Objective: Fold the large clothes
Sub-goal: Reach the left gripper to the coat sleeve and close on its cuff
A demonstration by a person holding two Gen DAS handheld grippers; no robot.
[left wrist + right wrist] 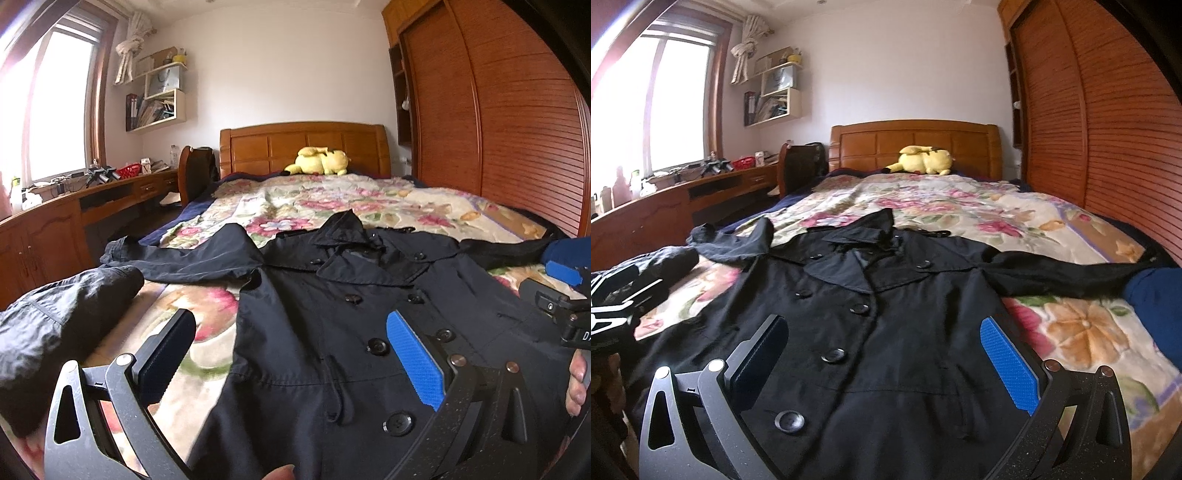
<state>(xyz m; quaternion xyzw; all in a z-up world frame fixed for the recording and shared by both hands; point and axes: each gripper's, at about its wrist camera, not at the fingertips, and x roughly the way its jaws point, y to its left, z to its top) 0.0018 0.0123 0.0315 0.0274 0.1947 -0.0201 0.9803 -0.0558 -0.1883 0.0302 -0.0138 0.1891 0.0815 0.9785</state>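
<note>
A black double-breasted coat [332, 332] lies face up and spread on the floral bedspread [314, 199], collar toward the headboard. It also shows in the right wrist view [886, 314]. Its left sleeve [166, 254] stretches toward the bed's left edge, its right sleeve [1063, 275] toward the right. My left gripper [291, 362] is open and empty, hovering above the coat's lower left side. My right gripper [882, 365] is open and empty above the coat's lower front, and its body shows at the right edge of the left wrist view [561, 310].
A second dark garment [62, 317] is bunched at the bed's left edge. A yellow plush toy [925, 160] lies by the wooden headboard [916, 144]. A blue cloth [1156, 299] sits at the right. A wooden desk [55, 221] runs along the left, a wardrobe [1108, 129] along the right.
</note>
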